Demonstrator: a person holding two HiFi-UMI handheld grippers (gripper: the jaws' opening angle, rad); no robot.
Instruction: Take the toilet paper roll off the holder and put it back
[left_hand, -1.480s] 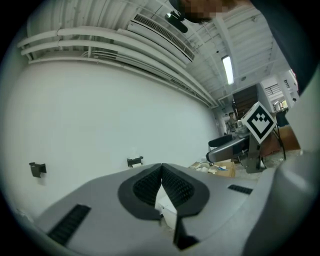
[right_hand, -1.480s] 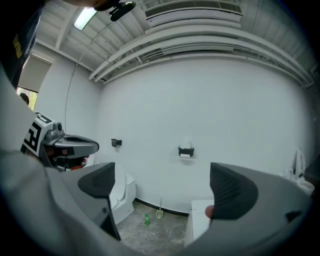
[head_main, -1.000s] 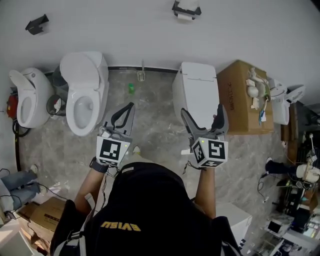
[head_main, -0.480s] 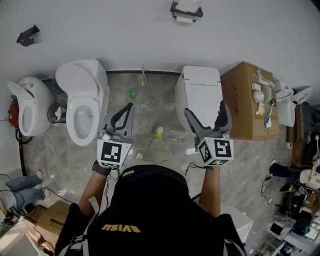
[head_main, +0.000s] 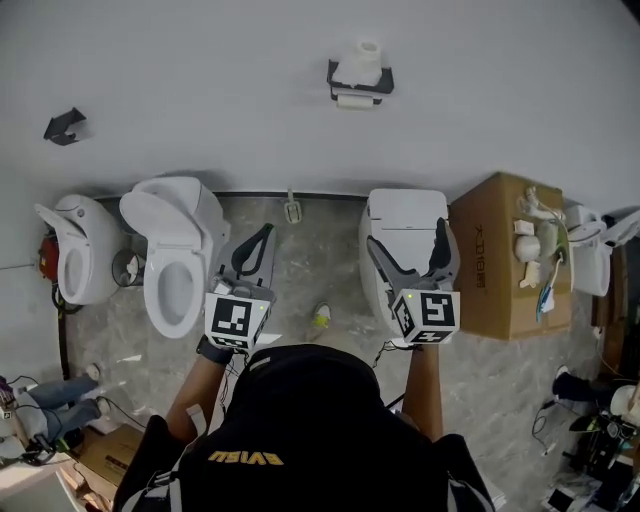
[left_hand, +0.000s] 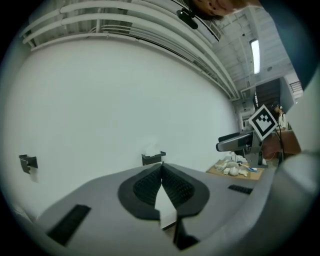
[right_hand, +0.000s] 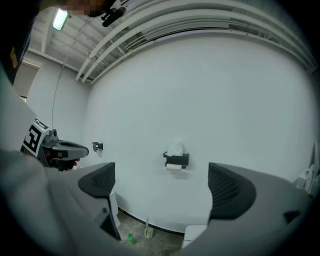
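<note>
Step judged: approach, nothing grasped.
- Toilet paper roll (head_main: 352, 101) seated in holder (head_main: 360, 82) high on wall, well apart from both grippers.
- Left gripper (head_main: 264, 232): jaws pressed together, empty.
- Right gripper (head_main: 407, 235): jaws spread wide, empty; holder framed between them in right gripper view.

Next move judged: wall to be reached, roll enclosed by right jaws, drawn clear of holder.

Writing:
- Yellow lettering (head_main: 240, 456) on person's back, reversed, read as EVISU.
- Print on cardboard box (head_main: 500, 250) illegible.
</note>
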